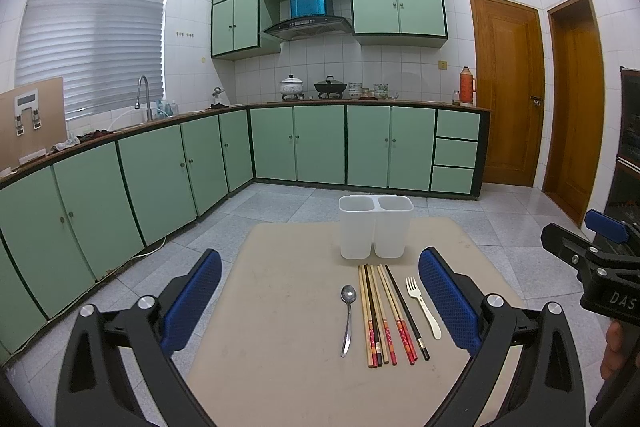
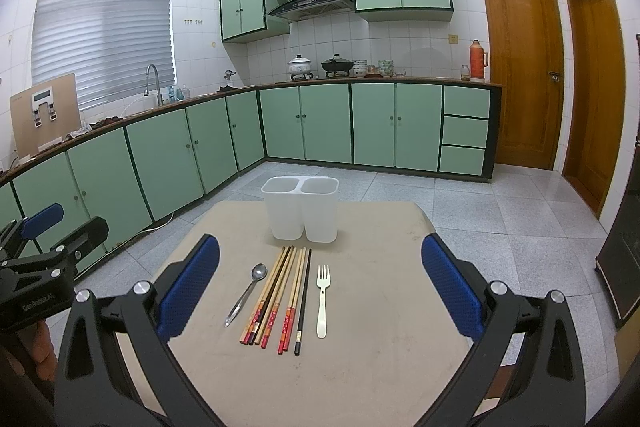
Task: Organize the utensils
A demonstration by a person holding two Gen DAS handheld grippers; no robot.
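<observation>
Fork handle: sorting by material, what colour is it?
Cream-white fork, clearest in the right wrist view.

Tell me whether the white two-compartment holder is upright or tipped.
Upright: the holder stands on its base on the table, both openings facing up.

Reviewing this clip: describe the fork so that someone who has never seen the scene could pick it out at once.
Start at the beige table and its white two-compartment holder. In front of the holder lies a row of utensils: a metal spoon, a bundle of chopsticks, then the fork at the right end. It alone has tines, and its cream plastic sets it apart from the shiny spoon and red-ended chopsticks.
</observation>
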